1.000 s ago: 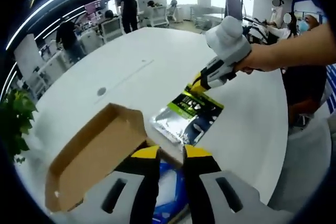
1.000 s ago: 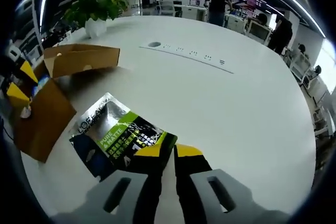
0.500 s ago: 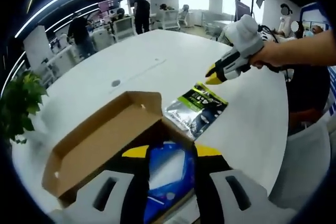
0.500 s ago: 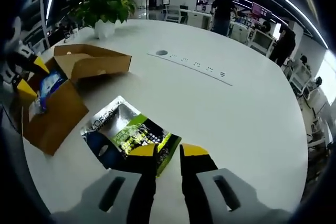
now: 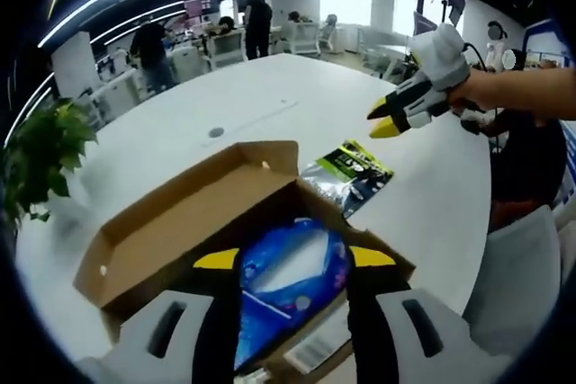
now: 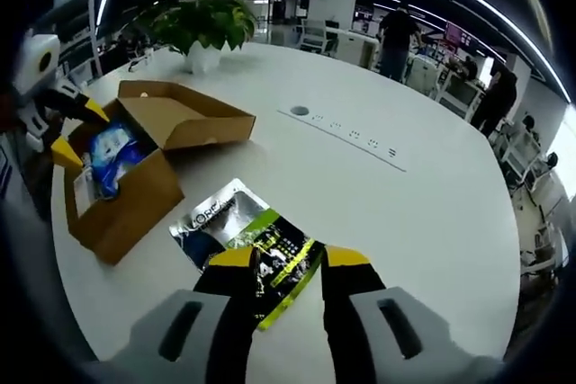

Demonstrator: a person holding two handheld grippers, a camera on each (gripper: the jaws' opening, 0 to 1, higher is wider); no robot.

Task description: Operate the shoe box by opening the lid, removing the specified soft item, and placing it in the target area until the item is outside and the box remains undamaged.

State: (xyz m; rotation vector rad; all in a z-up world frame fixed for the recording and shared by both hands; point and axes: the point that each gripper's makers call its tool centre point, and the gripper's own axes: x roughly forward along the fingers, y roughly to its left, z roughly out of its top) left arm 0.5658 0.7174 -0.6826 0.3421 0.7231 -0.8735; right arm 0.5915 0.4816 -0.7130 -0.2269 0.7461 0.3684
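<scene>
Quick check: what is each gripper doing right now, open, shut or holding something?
Left gripper: open above the blue packet in the box.
Right gripper: open and empty above the sachet.

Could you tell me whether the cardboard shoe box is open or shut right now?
Open: the shoe box has its lid folded back, exposing a blue packet inside.

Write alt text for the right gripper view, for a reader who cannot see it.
The right gripper, jaws open, hovers over a silver, green and black pouch lying flat on a white table. Beside the pouch stands an open cardboard box with a blue packet inside; the left gripper is at the box, and a potted plant stands behind.
</scene>
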